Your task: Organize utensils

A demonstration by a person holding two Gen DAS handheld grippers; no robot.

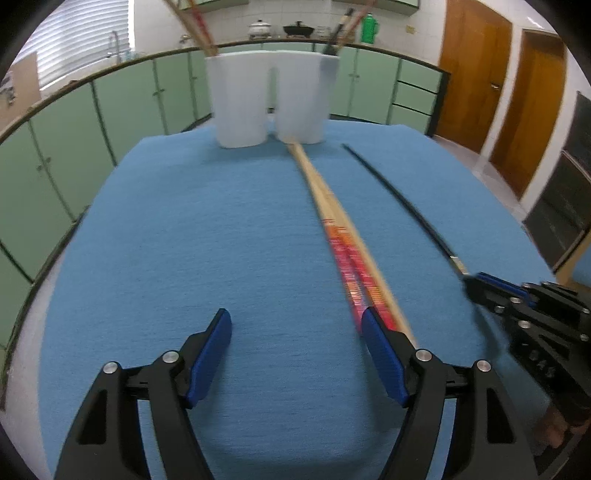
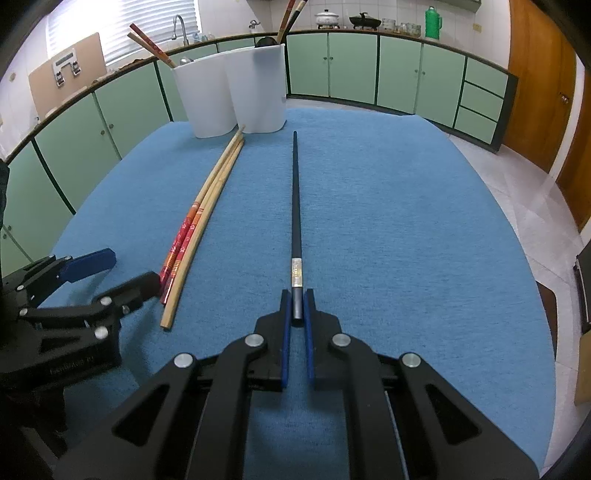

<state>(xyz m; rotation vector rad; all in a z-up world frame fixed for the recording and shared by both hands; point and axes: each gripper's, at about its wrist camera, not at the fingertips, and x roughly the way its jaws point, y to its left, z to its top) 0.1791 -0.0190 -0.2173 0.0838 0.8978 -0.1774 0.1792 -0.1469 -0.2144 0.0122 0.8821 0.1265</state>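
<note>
My right gripper (image 2: pixel 297 301) is shut on the near end of a black chopstick (image 2: pixel 295 199), which points away over the blue cloth toward the white two-cup holder (image 2: pixel 236 92). In the left wrist view the same black chopstick (image 1: pixel 399 201) runs to the right gripper (image 1: pixel 474 280). Three wooden chopsticks (image 1: pixel 332 218), two with red ends, lie on the cloth with their tips at the holder (image 1: pixel 269 99). My left gripper (image 1: pixel 295 319) is open with nothing between its jaws. Its right finger sits against the red ends; the wooden chopsticks (image 2: pixel 207 210) lie outside the left gripper (image 2: pixel 122 275).
The holder's left cup has wooden red-ended chopsticks (image 2: pixel 147 42) and its right cup dark ones (image 2: pixel 290 16). The blue cloth (image 2: pixel 406 221) covers the tabletop. Green cabinets (image 2: pixel 351 66) ring the room, and wooden doors (image 1: pixel 476 74) stand at the right.
</note>
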